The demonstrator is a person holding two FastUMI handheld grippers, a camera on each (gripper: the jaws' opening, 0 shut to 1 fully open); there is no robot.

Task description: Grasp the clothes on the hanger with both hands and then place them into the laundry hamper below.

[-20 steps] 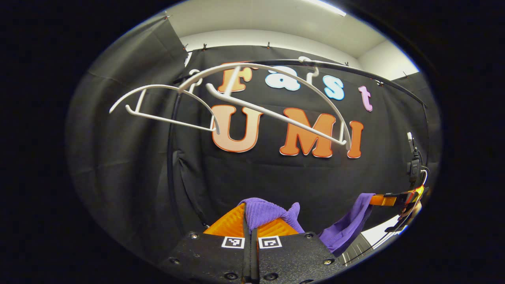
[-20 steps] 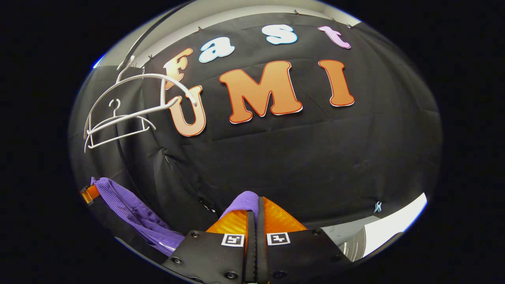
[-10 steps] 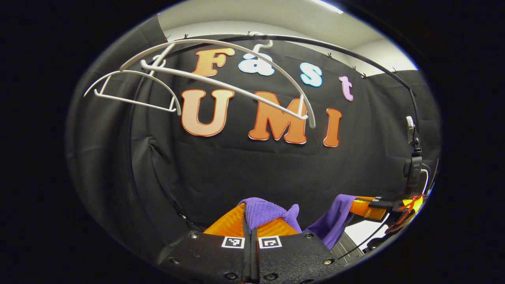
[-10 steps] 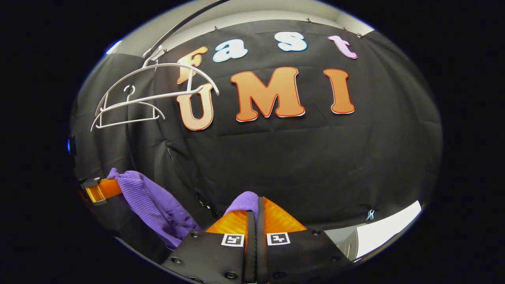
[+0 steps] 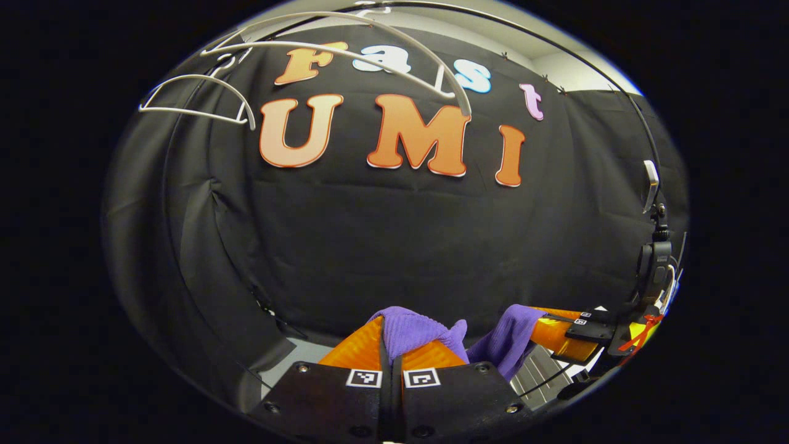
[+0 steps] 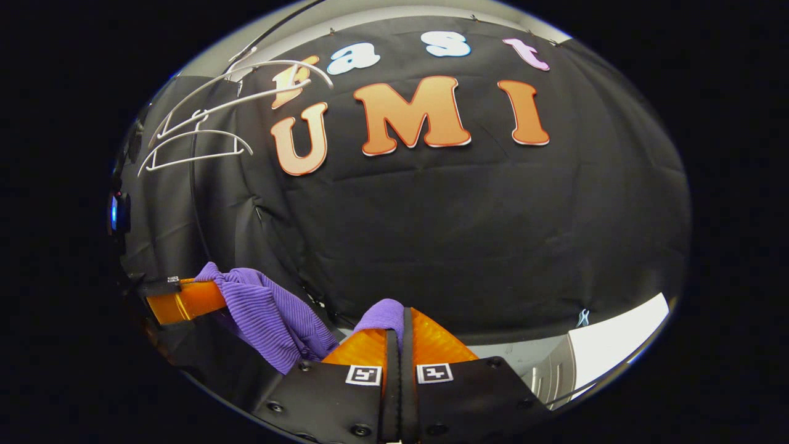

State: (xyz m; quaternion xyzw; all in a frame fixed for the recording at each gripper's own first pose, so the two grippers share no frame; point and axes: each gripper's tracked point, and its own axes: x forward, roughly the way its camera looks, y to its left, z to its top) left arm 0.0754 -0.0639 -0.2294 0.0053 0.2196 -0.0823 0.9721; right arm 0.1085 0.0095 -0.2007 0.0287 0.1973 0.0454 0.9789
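The left gripper (image 5: 391,345) has its fingers pressed together on purple cloth (image 5: 414,327). The right gripper (image 6: 394,336) is likewise clamped on the cloth, level, close beside the left.

Black gripper (image 5: 392,345) bodies; square markers; perhaps screws

- A black rack upright (image 5: 165,203) is seen curving up into a top rail.
- Two bare white hangers, a larger hanger (image 5: 462,102) and a smaller hanger (image 5: 191,114), are hung from that rail.
- A pale floor (image 5: 290,364) is seen below.
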